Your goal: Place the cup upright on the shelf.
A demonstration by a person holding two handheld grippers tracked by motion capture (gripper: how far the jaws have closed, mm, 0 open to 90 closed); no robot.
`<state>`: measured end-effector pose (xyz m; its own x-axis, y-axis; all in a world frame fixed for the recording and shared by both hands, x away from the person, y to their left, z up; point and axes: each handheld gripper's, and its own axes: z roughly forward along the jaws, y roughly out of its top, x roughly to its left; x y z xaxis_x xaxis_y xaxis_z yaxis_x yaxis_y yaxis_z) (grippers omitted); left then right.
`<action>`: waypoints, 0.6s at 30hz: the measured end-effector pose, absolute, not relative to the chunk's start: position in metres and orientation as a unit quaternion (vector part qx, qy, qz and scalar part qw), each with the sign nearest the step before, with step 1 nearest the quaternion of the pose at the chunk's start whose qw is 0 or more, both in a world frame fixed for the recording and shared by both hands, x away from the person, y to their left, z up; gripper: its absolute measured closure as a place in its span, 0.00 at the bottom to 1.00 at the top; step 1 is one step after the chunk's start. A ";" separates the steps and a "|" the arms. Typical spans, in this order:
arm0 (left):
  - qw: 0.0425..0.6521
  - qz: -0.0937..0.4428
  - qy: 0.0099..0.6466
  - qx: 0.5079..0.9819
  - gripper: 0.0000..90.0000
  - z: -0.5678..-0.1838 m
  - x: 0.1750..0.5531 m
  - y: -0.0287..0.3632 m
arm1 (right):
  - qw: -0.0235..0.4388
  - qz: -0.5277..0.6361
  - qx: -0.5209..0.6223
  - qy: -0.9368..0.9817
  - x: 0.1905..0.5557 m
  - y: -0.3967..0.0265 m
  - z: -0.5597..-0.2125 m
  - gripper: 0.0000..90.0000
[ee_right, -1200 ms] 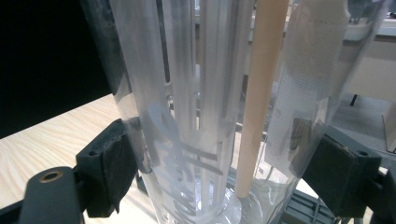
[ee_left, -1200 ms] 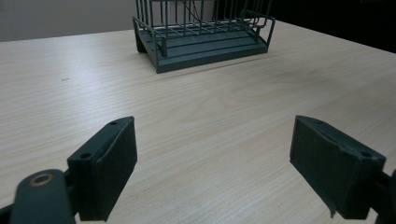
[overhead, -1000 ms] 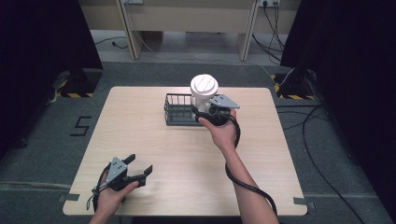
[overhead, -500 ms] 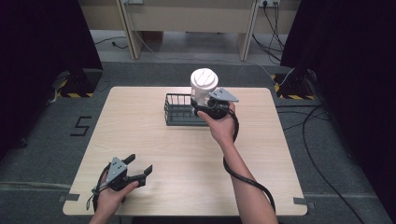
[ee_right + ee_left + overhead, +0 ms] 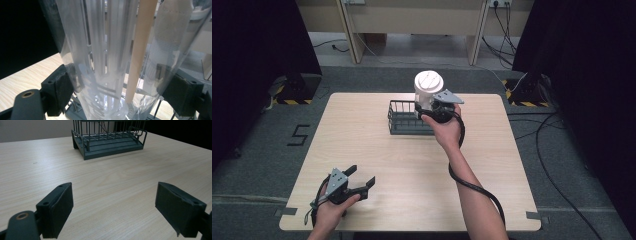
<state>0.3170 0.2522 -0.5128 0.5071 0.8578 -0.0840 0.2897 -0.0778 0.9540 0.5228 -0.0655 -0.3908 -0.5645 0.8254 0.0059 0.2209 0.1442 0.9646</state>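
Over the table [image 5: 377, 150], the right gripper [image 5: 428, 111] clamped a cup [image 5: 428, 86] above the rack [image 5: 404, 118]; squeezed thin, it could slip. The left gripper [image 5: 359, 181] gaped wide.

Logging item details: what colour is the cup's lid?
White; the lid on the clear cup shows best in the high view.

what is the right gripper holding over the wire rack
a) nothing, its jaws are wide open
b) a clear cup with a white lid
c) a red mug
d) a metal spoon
b: the right gripper has its jaws pressed on both sides of the clear cup with a white lid, above the wire rack; the see-through wall shows between the jaws in the right gripper view.
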 end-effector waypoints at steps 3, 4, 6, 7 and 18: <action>0.534 0.266 0.419 0.684 0.16 -0.513 0.317 0.252 | 0.281 0.536 0.375 0.703 0.525 -0.065 -0.391 0.21; 0.534 0.266 0.419 0.684 0.16 -0.513 0.317 0.252 | 0.280 0.536 0.377 0.702 0.528 -0.066 -0.391 0.21; 0.534 0.266 0.420 0.684 0.16 -0.513 0.317 0.252 | 0.280 0.535 0.379 0.701 0.531 -0.065 -0.390 0.21; 0.534 0.266 0.420 0.684 0.16 -0.513 0.317 0.252 | 0.280 0.535 0.379 0.701 0.531 -0.065 -0.390 0.21; 0.535 0.265 0.420 0.683 0.16 -0.513 0.317 0.252 | 0.279 0.524 0.392 0.703 0.547 -0.062 -0.395 0.21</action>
